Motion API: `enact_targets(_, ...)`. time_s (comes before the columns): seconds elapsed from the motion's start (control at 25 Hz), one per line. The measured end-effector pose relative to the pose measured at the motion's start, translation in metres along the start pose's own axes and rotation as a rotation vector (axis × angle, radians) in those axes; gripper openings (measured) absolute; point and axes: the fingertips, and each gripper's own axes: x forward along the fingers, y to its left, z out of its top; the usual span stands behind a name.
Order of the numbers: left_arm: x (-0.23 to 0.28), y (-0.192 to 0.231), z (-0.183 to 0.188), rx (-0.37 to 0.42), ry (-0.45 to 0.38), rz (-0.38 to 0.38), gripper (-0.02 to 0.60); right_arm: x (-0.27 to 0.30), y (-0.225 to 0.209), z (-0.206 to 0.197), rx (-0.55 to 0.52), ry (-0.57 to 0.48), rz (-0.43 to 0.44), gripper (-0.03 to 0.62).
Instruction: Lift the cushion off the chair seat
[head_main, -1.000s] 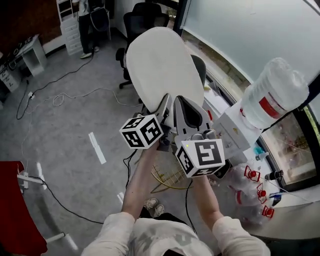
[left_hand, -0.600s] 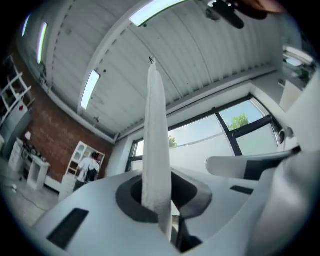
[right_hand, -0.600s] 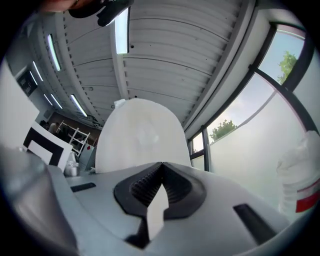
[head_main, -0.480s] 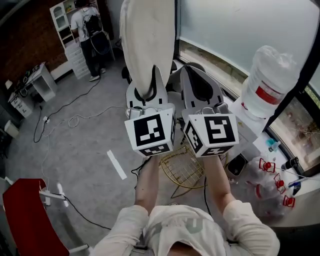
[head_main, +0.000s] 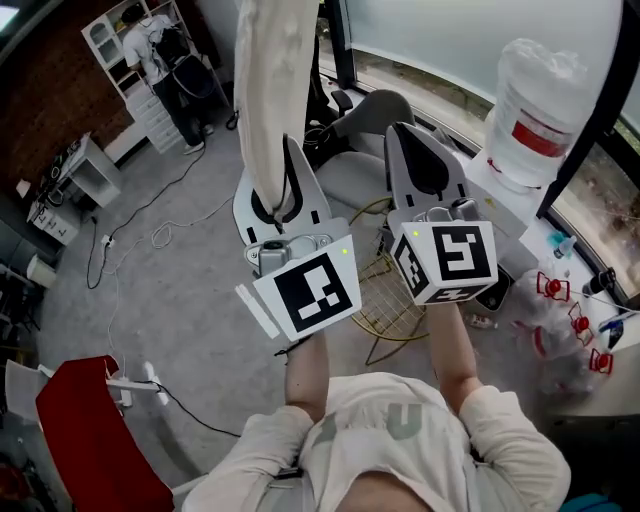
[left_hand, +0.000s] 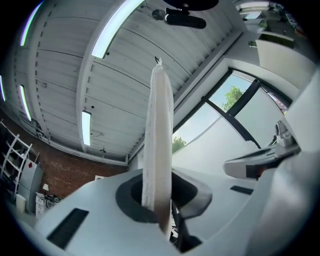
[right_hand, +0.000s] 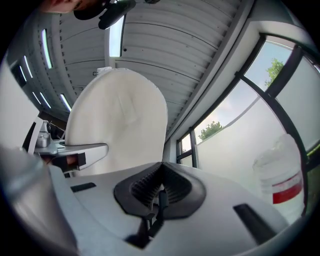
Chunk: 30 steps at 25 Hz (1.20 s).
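The white oval cushion hangs upright in the air, edge-on to the head view. My left gripper is shut on its lower edge. In the left gripper view the cushion rises straight out from between the jaws of the left gripper. To the right, my right gripper is held up beside it, shut with nothing in it. In the right gripper view its pads meet at the right gripper, and the cushion's broad face shows to the left. The gold wire chair stands bare below my hands.
A large water bottle stands on a white unit at the right. A grey office chair is behind the grippers. A red chair sits at bottom left. A person stands by white shelves at the back; cables lie on the floor.
Both grippers have risen. The left one rolled, so the cushion turned from showing its broad face to standing edge-on and higher above the wire chair.
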Motion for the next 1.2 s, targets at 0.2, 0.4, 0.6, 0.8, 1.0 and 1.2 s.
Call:
enact_targets(0.2, -0.019, -0.005, -0.015, -0.016, 0.058, -0.019, 0.041, -0.026, -0.007, -0.033, 0.048, 0.059, -0.010, 0.017)
enact_targets(0.4, -0.033, -0.004, -0.023, -0.005, 0.074, -0.004, 0.041, -0.043, -0.006, -0.052, 0.042, 0.088, -0.020, 0.016)
enact_targets(0.6, -0.036, -0.004, -0.020, -0.014, 0.064, 0.005, 0.041, -0.046, -0.005, -0.052, 0.033, 0.089, -0.018, 0.015)
enact_targets(0.8, -0.041, -0.003, -0.016, -0.015, 0.061, 0.007, 0.041, -0.049, 0.000, -0.045, 0.014, 0.075, -0.014, 0.017)
enact_targets(1.0, -0.042, 0.003, -0.020, -0.008, 0.075, 0.015, 0.041, -0.048, 0.003, -0.042, 0.002, 0.072, -0.009, 0.016)
enact_targets(1.2, -0.040, 0.006, -0.022, -0.012, 0.075, 0.023, 0.041, -0.047, 0.002, -0.042, -0.004, 0.068, -0.012, 0.016)
